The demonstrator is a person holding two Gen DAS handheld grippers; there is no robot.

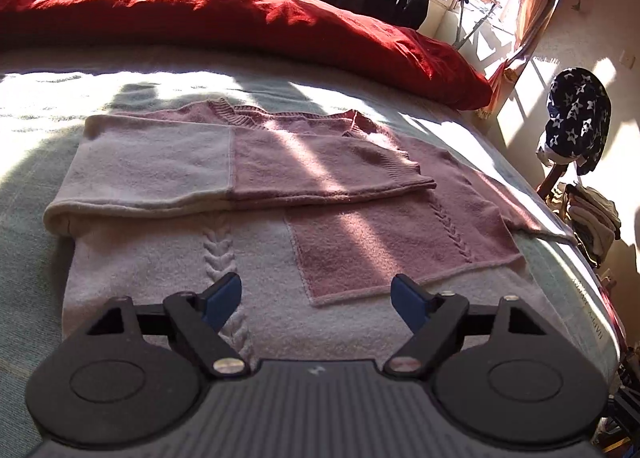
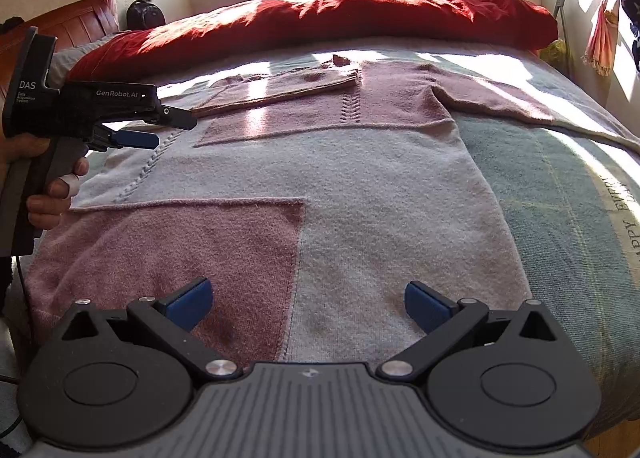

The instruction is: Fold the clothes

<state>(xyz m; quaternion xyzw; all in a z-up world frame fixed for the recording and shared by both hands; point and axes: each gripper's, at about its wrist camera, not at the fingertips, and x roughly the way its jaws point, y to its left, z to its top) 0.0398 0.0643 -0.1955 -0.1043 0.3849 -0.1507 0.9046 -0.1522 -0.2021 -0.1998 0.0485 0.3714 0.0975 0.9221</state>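
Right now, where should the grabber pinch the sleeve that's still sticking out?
Probably the far end of the sleeve, pinching its thin edge from the right side of the bed. It lies flat and unfolded, pointing away from the sweater, while the other sleeve is already folded across.

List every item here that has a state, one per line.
sweater: flat on the bed, one sleeve folded across the chest, the other spread out
left gripper: open, empty
right gripper: open, empty
red duvet: bunched along the far side
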